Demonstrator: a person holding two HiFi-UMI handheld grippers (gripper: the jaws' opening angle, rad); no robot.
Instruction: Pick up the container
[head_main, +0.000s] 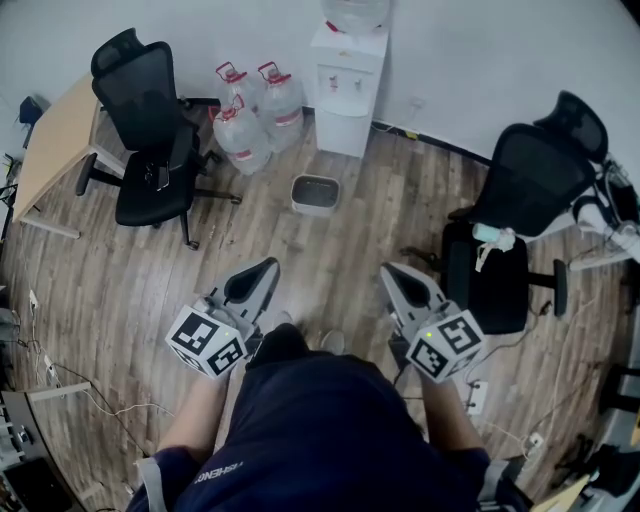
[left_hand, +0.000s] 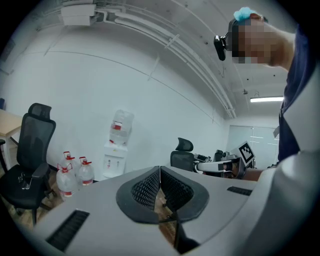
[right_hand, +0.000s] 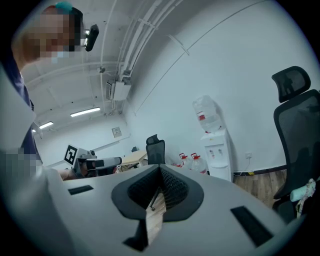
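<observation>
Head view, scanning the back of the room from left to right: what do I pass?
Wooden desk → black office chair → water jugs → water dispenser → second black office chair.

Left claw (head_main: 268, 266) and right claw (head_main: 388, 270) point forward side by side, both closed.

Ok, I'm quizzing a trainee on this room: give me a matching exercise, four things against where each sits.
Things: 1 grey container; 2 water jugs; 3 water dispenser; 4 wooden desk.
Places: a far left edge of the head view; b against the wall, bottle on top; c open floor before the dispenser; d floor between left-hand black chair and dispenser.
Pairs: 1-c; 2-d; 3-b; 4-a.
</observation>
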